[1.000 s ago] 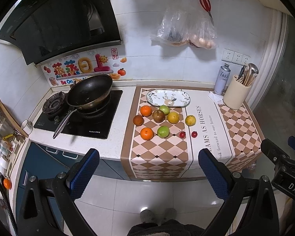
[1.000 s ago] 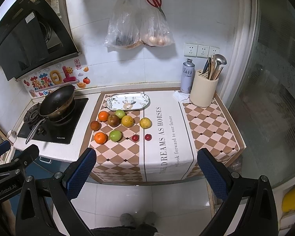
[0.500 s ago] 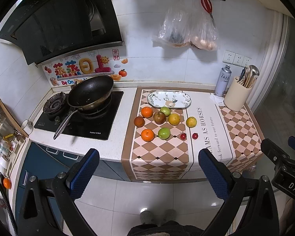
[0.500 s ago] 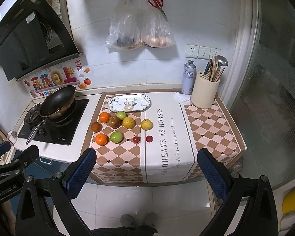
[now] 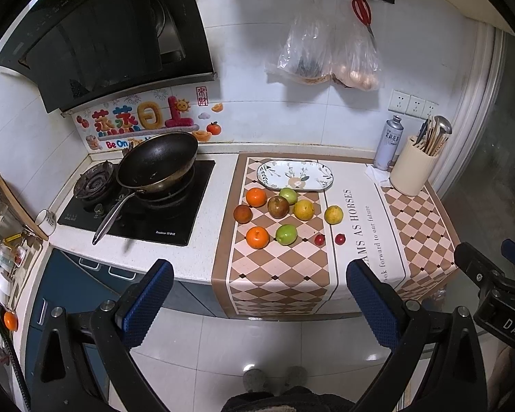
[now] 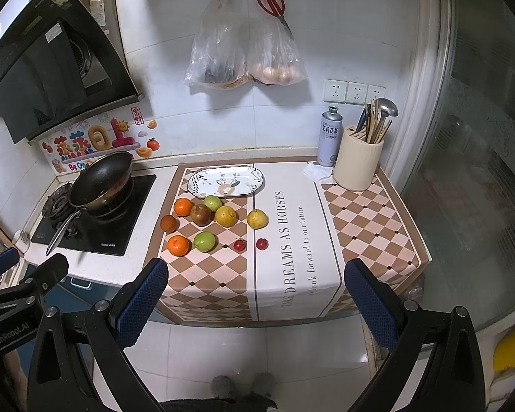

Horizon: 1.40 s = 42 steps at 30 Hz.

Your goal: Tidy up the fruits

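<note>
Over the counter's near edge I have both tools hanging above the floor, my left gripper (image 5: 259, 295) and right gripper (image 6: 255, 293) each with fingers spread wide and holding nothing. Compared with a second ago the counter sits slightly lower in both views, so I read only a small drift of the rig, not a real approach. Nothing is sorted yet: the fruits (image 5: 278, 206) lie loose on the checked cloth (image 5: 274, 274), just near of the empty patterned plate (image 5: 312, 171), well apart from both grippers.
</note>
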Tool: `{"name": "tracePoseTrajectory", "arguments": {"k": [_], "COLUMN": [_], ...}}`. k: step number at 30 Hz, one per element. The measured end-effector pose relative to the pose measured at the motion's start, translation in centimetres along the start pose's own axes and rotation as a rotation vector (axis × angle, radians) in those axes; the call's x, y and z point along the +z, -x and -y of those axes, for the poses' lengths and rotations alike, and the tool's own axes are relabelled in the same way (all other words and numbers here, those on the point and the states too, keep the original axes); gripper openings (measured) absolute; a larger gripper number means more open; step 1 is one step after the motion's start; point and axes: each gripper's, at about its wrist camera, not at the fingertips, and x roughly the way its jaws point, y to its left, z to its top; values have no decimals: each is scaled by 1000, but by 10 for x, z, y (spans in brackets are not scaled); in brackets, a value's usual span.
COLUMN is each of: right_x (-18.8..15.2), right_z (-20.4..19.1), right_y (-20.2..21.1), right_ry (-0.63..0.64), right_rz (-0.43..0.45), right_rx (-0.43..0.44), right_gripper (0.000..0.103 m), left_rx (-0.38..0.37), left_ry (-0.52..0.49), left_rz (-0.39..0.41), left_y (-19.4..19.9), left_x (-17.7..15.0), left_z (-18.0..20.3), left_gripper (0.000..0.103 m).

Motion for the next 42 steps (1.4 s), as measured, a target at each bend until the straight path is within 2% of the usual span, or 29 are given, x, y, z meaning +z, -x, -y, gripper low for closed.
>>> {"name": "tracePoseTrajectory", "arguments": {"k": [4, 6, 11, 17, 23, 26, 29, 30, 31, 33, 34, 36, 38, 42], "right_x": [8, 10, 11, 1, 4, 14, 26, 31, 35, 43, 47, 54, 57, 60], "right_z": [-7, -8, -17, -22, -25, -24, -26, -28, -30, -33, -35, -41, -46, -65], "right_y": [-3, -6, -30, -92, -172, -225, -292, -316, -342, -389, -418, -466, -501, -565], "right_ry": [-18, -44, -41, -91, -132, -144, -144, -142, -143, -141, -137, -127, -108, -30], "right_rz": [23, 67, 137, 67, -52, -113, -187, -218, -257, -317, -349, -412, -457, -561], "right_rx": [0, 12, 0, 6, 61, 110, 167, 188, 211, 245, 256, 267, 280, 289], "right_gripper": [103, 103, 103, 103, 103, 103, 100, 96, 86, 76, 76, 76, 76, 76], "left_rx": [-1, 19, 63, 117, 162, 182, 172, 165, 158, 125, 112, 76, 29, -38], "left_ry": [-3, -1, 10, 11, 28, 53, 98, 111, 127, 168, 191, 232, 290, 374], "left_rz": [31, 59, 91, 87, 6, -60, -169, -198, -233, -320, -358, -436, -517, -655], "left_y": [-7, -14, -53, -101, -162, -202, -255, -270, -287, -330, -348, -382, -419, -479], "left_x": [6, 10, 18, 18, 34, 44, 56, 60, 64, 73, 76, 79, 80, 71], "left_z": [-2, -6, -23, -47, -64, -72, -81, -84, -86, -91, -94, -98, -102, -104], "left_gripper": [103, 103, 103, 103, 103, 103, 103, 103, 103, 102, 100, 87, 82, 81]}}
